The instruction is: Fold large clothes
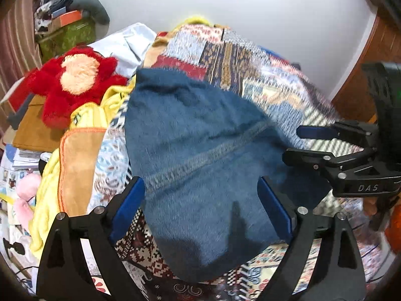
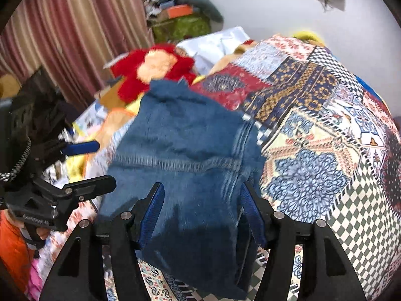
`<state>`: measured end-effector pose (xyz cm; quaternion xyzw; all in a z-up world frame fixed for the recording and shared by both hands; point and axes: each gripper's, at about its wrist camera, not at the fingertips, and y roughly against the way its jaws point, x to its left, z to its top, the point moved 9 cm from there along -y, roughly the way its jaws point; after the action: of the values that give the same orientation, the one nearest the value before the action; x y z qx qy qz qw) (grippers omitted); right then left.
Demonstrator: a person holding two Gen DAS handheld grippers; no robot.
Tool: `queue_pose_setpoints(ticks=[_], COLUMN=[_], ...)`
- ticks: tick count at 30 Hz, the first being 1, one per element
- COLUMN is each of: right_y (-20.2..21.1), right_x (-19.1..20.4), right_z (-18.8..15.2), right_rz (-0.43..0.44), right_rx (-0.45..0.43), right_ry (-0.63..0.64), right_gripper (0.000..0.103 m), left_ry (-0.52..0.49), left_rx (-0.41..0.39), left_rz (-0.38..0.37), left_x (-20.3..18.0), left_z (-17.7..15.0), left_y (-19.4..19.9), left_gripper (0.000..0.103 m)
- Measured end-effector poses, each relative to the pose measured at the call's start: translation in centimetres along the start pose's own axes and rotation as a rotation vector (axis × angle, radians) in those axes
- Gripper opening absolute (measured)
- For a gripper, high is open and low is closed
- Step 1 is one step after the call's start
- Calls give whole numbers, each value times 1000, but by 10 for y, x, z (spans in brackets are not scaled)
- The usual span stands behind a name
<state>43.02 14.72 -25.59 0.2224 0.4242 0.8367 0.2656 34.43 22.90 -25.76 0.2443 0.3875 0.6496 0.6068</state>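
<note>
Blue jeans (image 2: 185,155) lie on the patchwork bedspread (image 2: 325,130) between the right gripper's (image 2: 201,213) spread fingers (2 blue pads).

Light: bright, even indoor light on both views.
Shadows: dark patch on the jeans (image 1: 200,150) toward 6 o'clock.
Blur: motion smear across the bedspread (image 1: 275,80).
Edges: fisheye bending, black corners.

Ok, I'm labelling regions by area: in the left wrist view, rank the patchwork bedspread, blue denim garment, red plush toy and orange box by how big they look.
1. Blue denim garment, though it is nearest the camera.
2. Patchwork bedspread; partly covered, so these two are unsure.
3. Red plush toy.
4. Orange box, far off.
</note>
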Motion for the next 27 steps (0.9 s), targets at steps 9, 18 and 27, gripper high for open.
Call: queue_pose_setpoints(ticks=[9, 18, 27], right_y=[-28, 17, 125], right_x=[-15, -33, 7], right_z=[-56, -67, -46], right_rz=[1, -14, -20], right_rx=[124, 103, -143], right_ry=[-33, -154, -102], right_gripper=[61, 61, 61], left_ry=[82, 155, 115], left_rx=[93, 66, -210], left_rz=[57, 136, 136], left_x=[25, 47, 12], left_z=[-44, -59, -15], left_y=[-19, 18, 124], left_gripper=[97, 97, 97])
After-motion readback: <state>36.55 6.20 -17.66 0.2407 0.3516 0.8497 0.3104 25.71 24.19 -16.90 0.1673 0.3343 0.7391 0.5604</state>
